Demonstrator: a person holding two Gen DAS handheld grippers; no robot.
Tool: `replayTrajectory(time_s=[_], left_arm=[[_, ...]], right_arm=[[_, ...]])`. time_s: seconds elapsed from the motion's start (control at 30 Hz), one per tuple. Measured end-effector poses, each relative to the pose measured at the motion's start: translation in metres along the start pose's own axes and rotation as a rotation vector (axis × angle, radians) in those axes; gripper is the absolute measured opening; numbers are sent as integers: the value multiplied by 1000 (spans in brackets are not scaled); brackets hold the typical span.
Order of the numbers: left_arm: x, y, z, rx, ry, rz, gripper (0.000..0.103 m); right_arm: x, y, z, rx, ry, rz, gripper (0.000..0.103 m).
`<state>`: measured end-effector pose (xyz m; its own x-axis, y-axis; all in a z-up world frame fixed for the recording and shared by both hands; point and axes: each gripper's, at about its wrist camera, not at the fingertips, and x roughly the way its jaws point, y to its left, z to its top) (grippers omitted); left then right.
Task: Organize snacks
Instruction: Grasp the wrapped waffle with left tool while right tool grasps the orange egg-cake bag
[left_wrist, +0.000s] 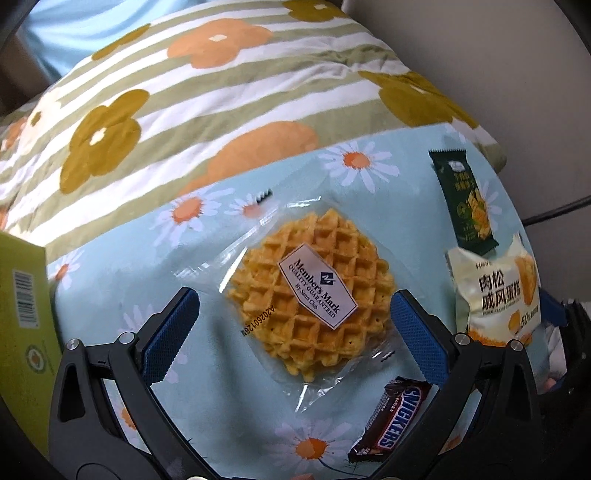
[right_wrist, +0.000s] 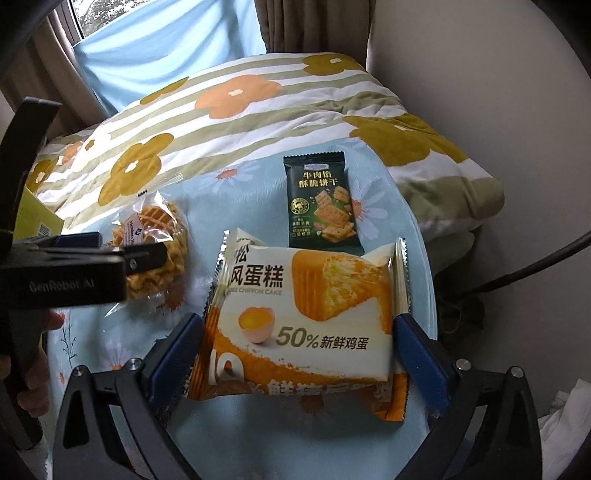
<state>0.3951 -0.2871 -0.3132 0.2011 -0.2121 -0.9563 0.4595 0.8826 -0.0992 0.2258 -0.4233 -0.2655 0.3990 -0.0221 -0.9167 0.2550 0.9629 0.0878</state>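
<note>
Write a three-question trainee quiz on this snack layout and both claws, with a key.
1. True or false: the round golden waffle in a clear wrapper lies between the open fingers of the left claw.
2. Which packet does the right claw straddle? A) dark green cracker packet B) white and orange chiffon cake packet C) brown Snickers bar
3. Fill in: the snacks lie on a light blue cloth printed with white ____.

Key: 1 true; 2 B; 3 daisies.
</note>
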Motion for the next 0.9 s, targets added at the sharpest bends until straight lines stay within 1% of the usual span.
replayTrajectory(time_s=[0.23,0.4,0.47,0.57,0.67,0.9], left_arm=[[12,-11,-2,33,22,-6,103],[12,-19,-2,69,-20,21,102],[10,-20,-3,78,-36,-5,90],[5,-21,-4,96,-58,-6,82],[1,-19,-5,109,-74,-21,76],[-6,-19,-10,133,-106,-21,69]], right_arm=[[2,4,-2,-16,-10,-7,102],[3,7,-3,-38,-14,-20,102],[4,9,-3,-48,-16,-30,103],[6,11,-3,-59,-25,-43,103],[6,13,-4,-61,-35,-48,103],[6,20,-7,-95,-58,-86,103]])
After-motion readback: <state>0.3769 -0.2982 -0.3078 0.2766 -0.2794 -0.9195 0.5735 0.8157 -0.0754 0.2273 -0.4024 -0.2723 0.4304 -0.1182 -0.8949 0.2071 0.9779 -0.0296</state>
